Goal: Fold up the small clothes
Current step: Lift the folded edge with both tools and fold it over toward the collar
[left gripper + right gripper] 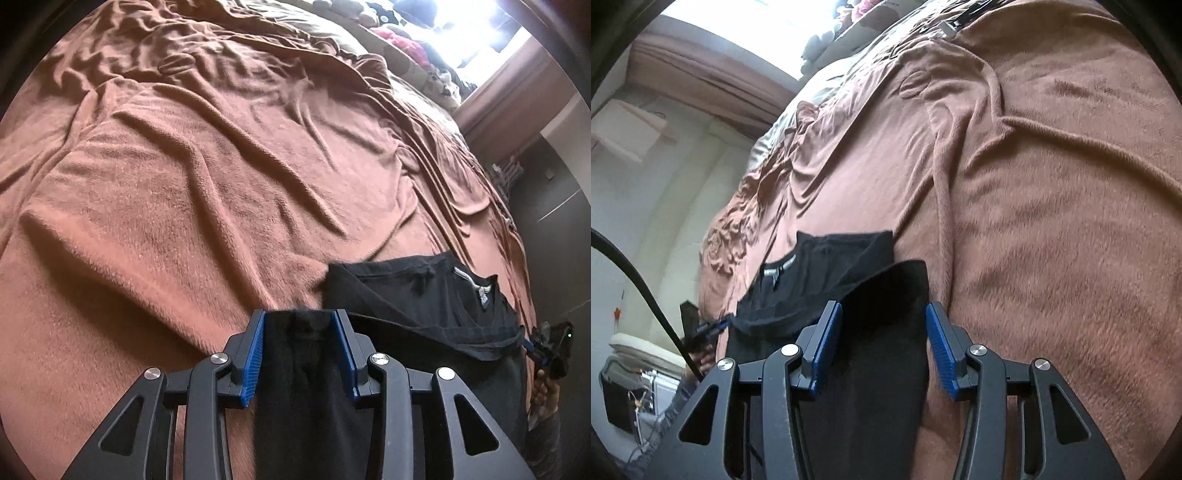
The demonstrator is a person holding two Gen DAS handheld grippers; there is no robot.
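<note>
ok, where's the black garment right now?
The black garment lies on the brown blanket near the bed's edge, low centre in both wrist views, running between each gripper's fingers.

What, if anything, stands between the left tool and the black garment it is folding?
Nothing visible does. The black garment already runs between the open fingers of the left tool, lying on the brown blanket.

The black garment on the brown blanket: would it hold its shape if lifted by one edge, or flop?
Likely floppy: the black garment drapes in soft folds and sags at its edge. Probably light, being thin. It may drag on the fuzzy brown blanket rather than slide.
</note>
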